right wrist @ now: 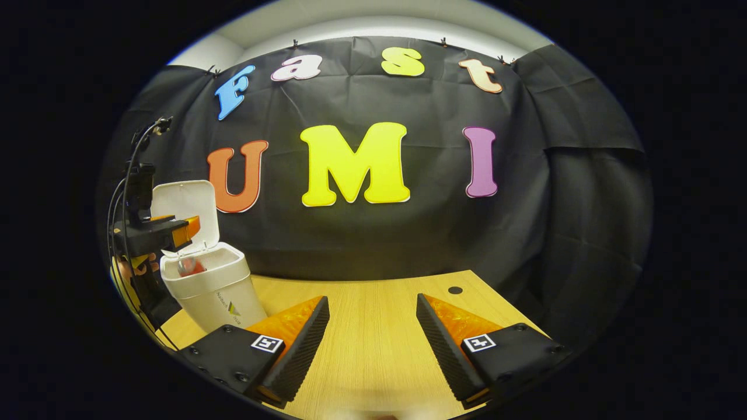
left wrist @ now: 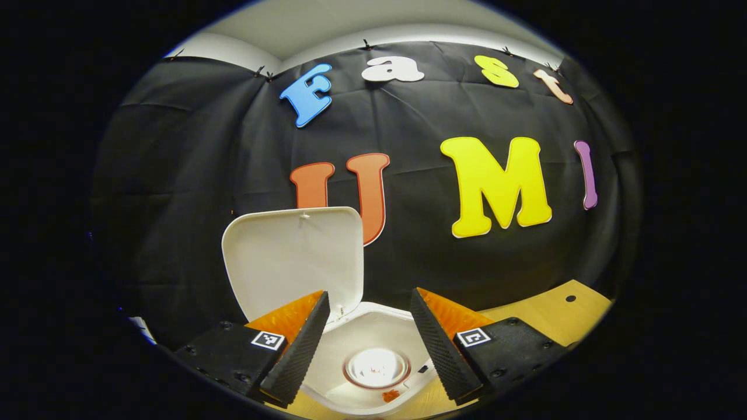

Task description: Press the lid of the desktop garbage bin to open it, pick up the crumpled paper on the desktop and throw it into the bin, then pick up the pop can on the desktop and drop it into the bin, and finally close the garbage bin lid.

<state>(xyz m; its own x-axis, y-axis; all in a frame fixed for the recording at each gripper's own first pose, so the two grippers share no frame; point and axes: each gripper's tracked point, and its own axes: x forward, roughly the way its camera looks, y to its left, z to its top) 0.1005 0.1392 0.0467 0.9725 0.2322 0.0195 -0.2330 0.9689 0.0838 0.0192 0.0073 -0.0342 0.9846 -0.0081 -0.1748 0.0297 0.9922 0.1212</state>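
The white garbage bin (left wrist: 373,326) stands just below my left gripper (left wrist: 369,298), its lid (left wrist: 295,262) raised upright behind it. Inside the bin the pop can (left wrist: 376,367) shows its shiny round end, with a bit of red beside it. My left gripper is open and holds nothing, hovering over the bin's mouth. In the right gripper view the same bin (right wrist: 213,286) stands at the far left of the wooden table (right wrist: 373,332), lid (right wrist: 187,210) up, the can (right wrist: 189,266) peeking out, and the left gripper (right wrist: 175,230) above it. My right gripper (right wrist: 372,303) is open over bare tabletop.
A black cloth wall closes the back of the booth. The wooden table (left wrist: 554,315) runs right of the bin and has a small dark hole (right wrist: 455,290) near its far edge. Cables (right wrist: 131,175) and a hand trail behind the left gripper.
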